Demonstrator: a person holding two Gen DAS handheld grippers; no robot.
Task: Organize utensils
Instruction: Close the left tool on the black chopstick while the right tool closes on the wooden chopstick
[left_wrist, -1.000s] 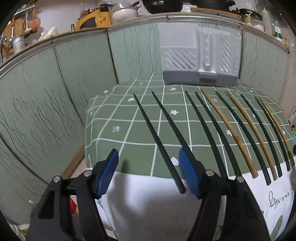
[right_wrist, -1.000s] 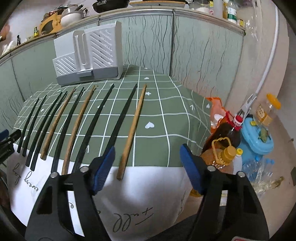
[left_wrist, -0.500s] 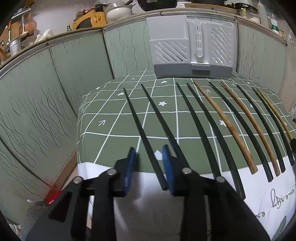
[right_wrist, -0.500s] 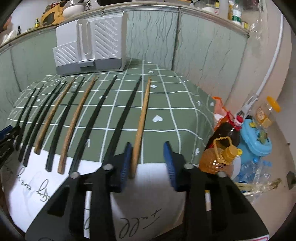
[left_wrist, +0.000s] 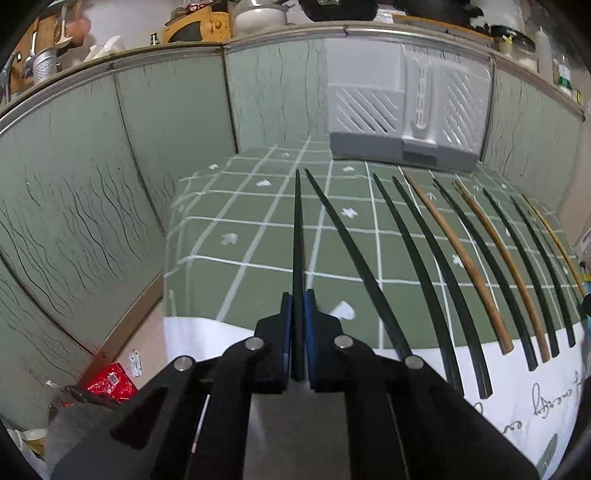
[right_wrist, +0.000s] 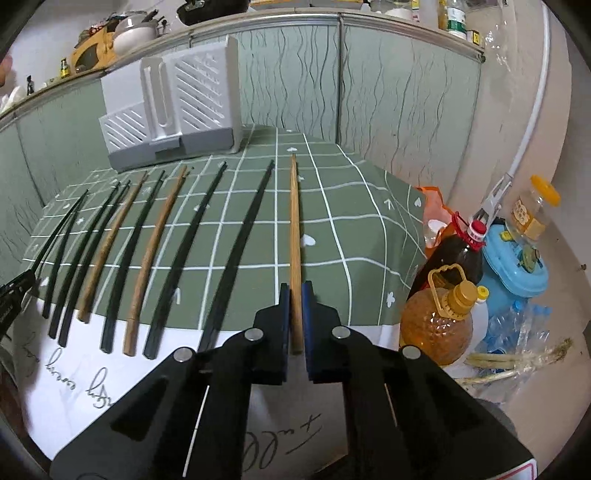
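Note:
Several chopsticks, black and brown, lie side by side on a green checked cloth (left_wrist: 258, 236). My left gripper (left_wrist: 297, 306) is shut on the leftmost black chopstick (left_wrist: 297, 236), held at its near end. My right gripper (right_wrist: 294, 299) is shut on the rightmost light wooden chopstick (right_wrist: 294, 221), also at its near end. A grey and white utensil holder (left_wrist: 406, 122) stands at the far edge of the table; it also shows in the right wrist view (right_wrist: 173, 107).
Green wavy-patterned panels wall the table's back and sides. Right of the table stand oil bottles (right_wrist: 439, 314), a blue container (right_wrist: 517, 269) and a jar (right_wrist: 535, 206). A red packet (left_wrist: 110, 380) lies on the floor to the left.
Both grippers moved forward and closed from wide open: the left onto the leftmost black chopstick, the right onto the rightmost wooden chopstick.

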